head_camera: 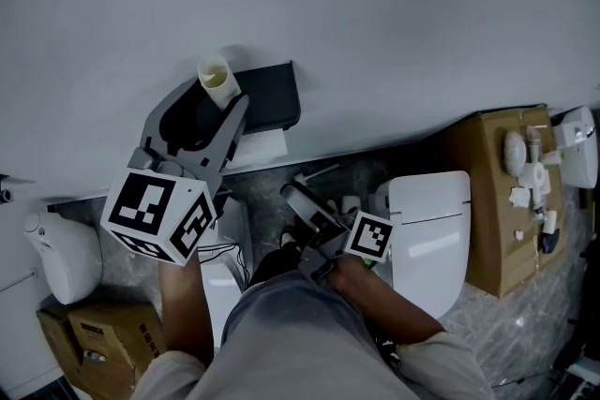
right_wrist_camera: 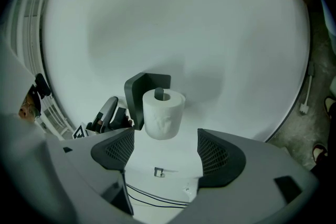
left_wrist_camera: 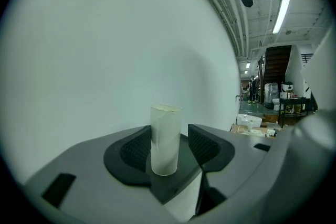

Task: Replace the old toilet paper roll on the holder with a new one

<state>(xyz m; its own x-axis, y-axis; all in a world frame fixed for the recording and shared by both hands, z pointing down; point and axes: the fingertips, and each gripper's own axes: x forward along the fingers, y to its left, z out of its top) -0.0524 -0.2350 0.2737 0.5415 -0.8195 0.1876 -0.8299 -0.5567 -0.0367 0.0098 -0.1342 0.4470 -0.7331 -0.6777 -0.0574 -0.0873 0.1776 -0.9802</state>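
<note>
Against the white wall (head_camera: 375, 5), which fills the upper half of the head view, everything crowds along the floor strip. Biggest piece is the white toilet (head_camera: 433, 229) at 4 o'clock. A cardboard box (head_camera: 483, 220) of small white bits sits just beside it at 3 o'clock, and more cartons (head_camera: 89, 342) are down at 8 o'clock.

Just up from centre, at 11 o'clock, sits the dark holder (head_camera: 272, 94). The left gripper (left_wrist_camera: 170, 147) reaches up at it from 7 o'clock, its grey body covering the holder's left end. A full roll (right_wrist_camera: 164, 113) is on the holder, a dark peg showing in its core.

The empty cardboard tube (left_wrist_camera: 165, 128) stands upright on the holder's dark top ledge, right between the left gripper's jaws. They're spread, with a clear gap at the tube's 3 o'clock side, so no pinch. The right gripper (right_wrist_camera: 166, 153) is low, in front of the person's grey shorts (head_camera: 300, 333). Its jaws are wide apart with nothing between them, and the roll is well beyond at 12 o'clock.

From the head, the ledge hides most of the roll. The right gripper view, turned on its side with the floor at 3 o'clock, shows the roll whole, and the left gripper peeks in at 9 o'clock of the holder. Only the left gripper view catches a long hall with a staircase (left_wrist_camera: 275, 63) at 3 o'clock.
</note>
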